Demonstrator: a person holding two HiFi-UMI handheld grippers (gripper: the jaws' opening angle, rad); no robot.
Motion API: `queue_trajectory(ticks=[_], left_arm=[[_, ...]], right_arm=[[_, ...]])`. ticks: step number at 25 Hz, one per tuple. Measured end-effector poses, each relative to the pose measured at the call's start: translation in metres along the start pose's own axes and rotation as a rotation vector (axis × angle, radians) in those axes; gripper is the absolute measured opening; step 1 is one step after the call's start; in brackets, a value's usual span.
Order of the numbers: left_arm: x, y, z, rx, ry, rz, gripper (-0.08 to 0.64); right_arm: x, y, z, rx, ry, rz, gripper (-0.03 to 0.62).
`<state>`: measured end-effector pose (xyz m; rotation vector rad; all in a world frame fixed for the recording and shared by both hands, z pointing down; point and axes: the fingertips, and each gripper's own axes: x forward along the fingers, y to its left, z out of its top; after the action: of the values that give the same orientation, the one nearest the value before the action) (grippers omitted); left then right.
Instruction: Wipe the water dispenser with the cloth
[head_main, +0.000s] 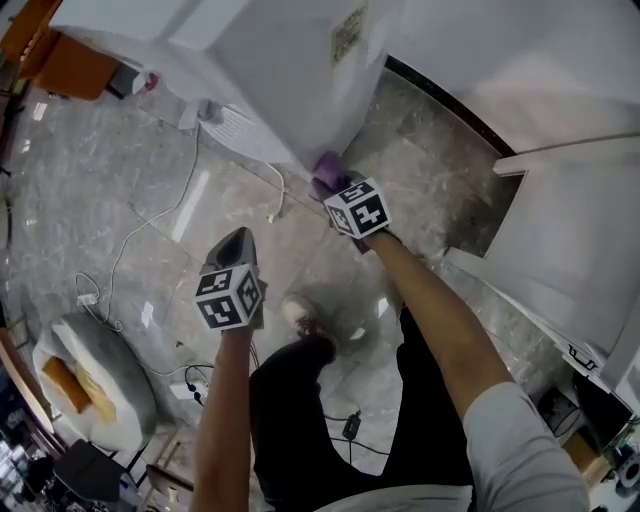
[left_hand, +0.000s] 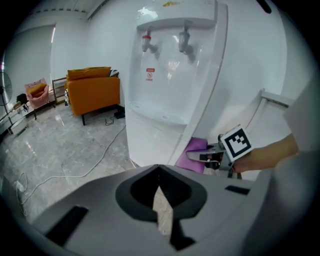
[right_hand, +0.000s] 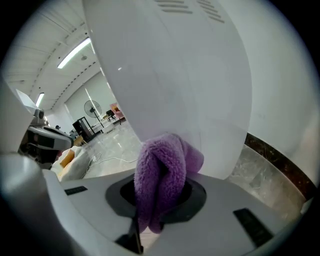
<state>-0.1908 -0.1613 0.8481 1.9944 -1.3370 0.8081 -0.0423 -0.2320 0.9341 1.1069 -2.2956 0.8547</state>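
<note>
Pressing the purple cloth (right_hand: 162, 175) low against the water dispenser (right_hand: 175, 75) side panel, the right tool (head_main: 333, 188) clamps it folded so a thick wad meets the surface. The left tool (left_hand: 159, 192), jaws together and empty, hangs clear above the floor (head_main: 120, 180).

Head view steeply down; both gripper views facing water dispenser (left_hand: 170, 75)

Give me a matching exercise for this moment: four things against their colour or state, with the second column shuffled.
1. cloth
2. left gripper
3. water dispenser
4. sofa

A. white, with two taps
B. orange
C. purple, clamped in the right gripper
D. jaws together, holding nothing

Pairs: 1-C, 2-D, 3-A, 4-B
</note>
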Motion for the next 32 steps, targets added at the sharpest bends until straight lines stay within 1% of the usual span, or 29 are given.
queue_trajectory(ticks=[3,5,9,11,14,17,19,21,22,23,26,29,32], left_arm=[[-0.027,-0.004,0.003,-0.011,0.007,-0.009,0.012],[-0.046,-0.007,0.002,-0.025,0.014,-0.016,0.012],[-0.084,-0.010,0.016,-0.045,0.011,-0.013,0.012],[-0.106,-0.010,0.031,-0.055,-0.002,-0.004,0.012],[-0.147,-0.010,0.061,-0.067,-0.036,0.010,0.012],[-0.195,-0.012,0.093,-0.081,-0.073,0.014,0.012],[-0.229,-0.012,0.116,-0.117,-0.117,0.019,0.012],[-0.257,-0.014,0.141,-0.142,-0.170,0.024,0.012],[-0.269,-0.017,0.153,-0.141,-0.194,0.027,0.012],[-0.281,-0.019,0.164,-0.133,-0.216,0.030,0.012],[-0.322,-0.029,0.197,-0.116,-0.285,0.019,0.012],[-0.368,-0.040,0.235,-0.104,-0.362,-0.006,0.012],[-0.413,-0.051,0.282,-0.051,-0.454,0.004,0.012]], right_arm=[[-0.025,0.018,0.019,0.004,-0.024,-0.003,0.069],[-0.042,0.028,0.033,0.036,-0.044,0.000,0.069],[-0.077,0.046,0.083,0.098,-0.106,0.022,0.069],[-0.095,0.055,0.112,0.098,-0.114,0.031,0.069],[-0.129,0.070,0.151,0.072,-0.105,0.018,0.069],[-0.175,0.089,0.191,0.104,-0.141,0.004,0.069],[-0.207,0.109,0.226,0.153,-0.194,0.034,0.069],[-0.240,0.132,0.266,0.192,-0.250,0.098,0.069],[-0.256,0.143,0.284,0.182,-0.266,0.125,0.069],[-0.273,0.154,0.301,0.150,-0.273,0.142,0.069],[-0.323,0.182,0.343,0.019,-0.281,0.150,0.069],[-0.376,0.196,0.374,-0.090,-0.297,0.105,0.069],[-0.424,0.205,0.399,-0.226,-0.293,0.040,0.069]])
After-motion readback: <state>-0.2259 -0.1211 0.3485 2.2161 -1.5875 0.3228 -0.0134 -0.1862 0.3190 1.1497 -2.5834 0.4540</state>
